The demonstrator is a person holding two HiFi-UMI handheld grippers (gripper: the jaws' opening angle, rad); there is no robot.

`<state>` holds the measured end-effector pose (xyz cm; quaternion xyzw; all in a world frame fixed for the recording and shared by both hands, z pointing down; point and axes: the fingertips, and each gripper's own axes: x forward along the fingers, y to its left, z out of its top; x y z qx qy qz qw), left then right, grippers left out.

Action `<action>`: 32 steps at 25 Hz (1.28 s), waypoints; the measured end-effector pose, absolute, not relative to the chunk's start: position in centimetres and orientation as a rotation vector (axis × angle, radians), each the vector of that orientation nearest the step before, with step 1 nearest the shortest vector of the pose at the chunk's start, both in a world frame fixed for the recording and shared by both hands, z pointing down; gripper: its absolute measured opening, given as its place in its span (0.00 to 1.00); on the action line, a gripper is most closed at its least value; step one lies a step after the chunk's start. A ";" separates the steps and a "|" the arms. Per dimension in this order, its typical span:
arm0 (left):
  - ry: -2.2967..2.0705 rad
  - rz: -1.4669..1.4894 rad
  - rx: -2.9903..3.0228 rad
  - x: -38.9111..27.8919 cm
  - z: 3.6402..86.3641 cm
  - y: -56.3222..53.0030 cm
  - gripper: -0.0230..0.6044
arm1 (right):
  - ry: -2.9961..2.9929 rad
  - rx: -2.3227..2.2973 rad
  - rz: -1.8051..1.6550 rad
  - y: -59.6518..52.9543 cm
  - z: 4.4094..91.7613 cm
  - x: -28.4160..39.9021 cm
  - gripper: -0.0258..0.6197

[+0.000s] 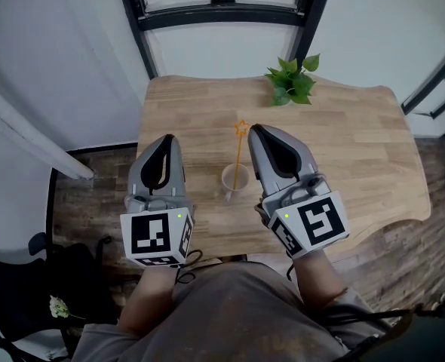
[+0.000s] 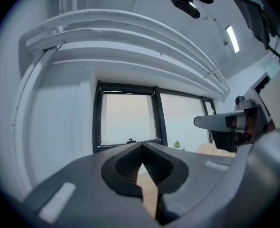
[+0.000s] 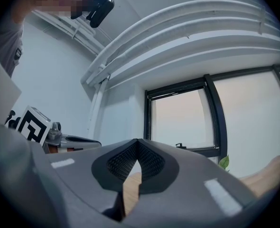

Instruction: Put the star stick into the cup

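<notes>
In the head view a pale cup (image 1: pixel 232 180) stands on the wooden table (image 1: pixel 358 142), between my two grippers. A thin orange stick with a star (image 1: pixel 240 129) on top stands in the cup, leaning slightly toward the far side. My left gripper (image 1: pixel 167 139) hovers left of the cup, its jaws shut and empty. To the right of the cup my right gripper (image 1: pixel 254 130) is also shut and holds nothing. Both gripper views look up at the window; the left gripper (image 2: pixel 141 146) and the right gripper (image 3: pixel 138 142) show tips that meet.
A small green plant (image 1: pixel 292 81) sits at the table's far edge, its leaf also showing in the left gripper view (image 2: pixel 177 145) and in the right gripper view (image 3: pixel 223 162). A dark window frame (image 1: pixel 222 13) stands behind the table. A black chair (image 1: pixel 34 277) is at lower left.
</notes>
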<state>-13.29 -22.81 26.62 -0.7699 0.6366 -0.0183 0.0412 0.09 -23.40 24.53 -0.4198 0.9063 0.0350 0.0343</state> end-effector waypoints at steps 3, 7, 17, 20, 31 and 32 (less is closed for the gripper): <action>1.946 -0.059 -2.359 -13.2 26.6 -23.0 0.04 | 2.788 -1.292 0.098 -23.5 24.7 0.1 0.07; 1.942 -0.058 -2.367 -13.1 26.8 -23.2 0.04 | 2.788 -1.301 0.086 -23.8 25.1 0.1 0.07; 1.943 -0.076 -2.387 -12.8 27.3 -23.5 0.04 | 2.786 -1.324 0.061 -24.2 25.6 0.5 0.08; 1.946 -0.076 -2.387 -12.9 27.6 -23.6 0.04 | 2.785 -1.328 0.056 -24.4 25.7 0.6 0.08; 1.954 -0.085 -2.395 -12.5 28.2 -24.1 0.04 | 2.790 -1.327 0.035 -24.9 26.4 0.9 0.08; 1.954 -0.085 -2.396 -12.5 28.2 -24.1 0.04 | 2.790 -1.328 0.035 -24.9 26.4 0.9 0.08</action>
